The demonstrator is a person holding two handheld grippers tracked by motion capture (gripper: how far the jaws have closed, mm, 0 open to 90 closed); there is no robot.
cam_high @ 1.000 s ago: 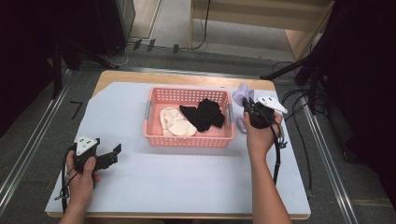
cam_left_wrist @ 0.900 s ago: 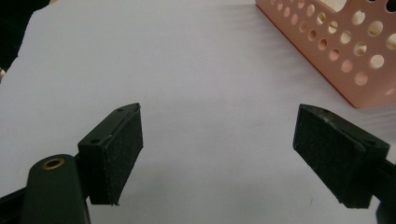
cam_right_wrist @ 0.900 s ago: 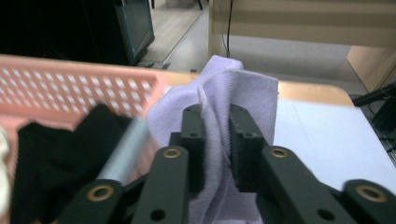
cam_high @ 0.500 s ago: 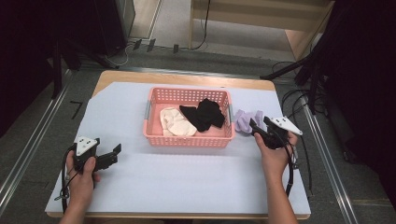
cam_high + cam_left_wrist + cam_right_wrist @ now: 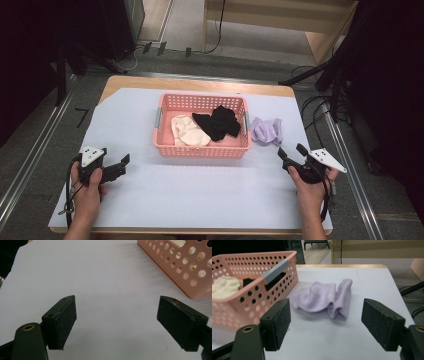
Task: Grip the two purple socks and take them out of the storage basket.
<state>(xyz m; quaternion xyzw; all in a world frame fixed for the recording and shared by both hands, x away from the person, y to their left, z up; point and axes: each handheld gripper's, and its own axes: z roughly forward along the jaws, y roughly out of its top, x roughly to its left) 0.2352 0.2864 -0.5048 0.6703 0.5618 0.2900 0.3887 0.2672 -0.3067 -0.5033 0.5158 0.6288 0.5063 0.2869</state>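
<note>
right tool (image 5: pixel 292 152) pulled back from lavender cloth (image 5: pixel 267 131) | jaws just opened wide, empty | left tool (image 5: pixel 123 165) wide, empty

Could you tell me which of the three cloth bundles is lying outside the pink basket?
The lilac bundle lies on the table just right of the pink basket; the cream and black bundles are inside.

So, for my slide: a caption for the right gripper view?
Open right gripper facing a crumpled lilac cloth beside the pink basket.

No readable text, label or number appears anywhere.
</note>
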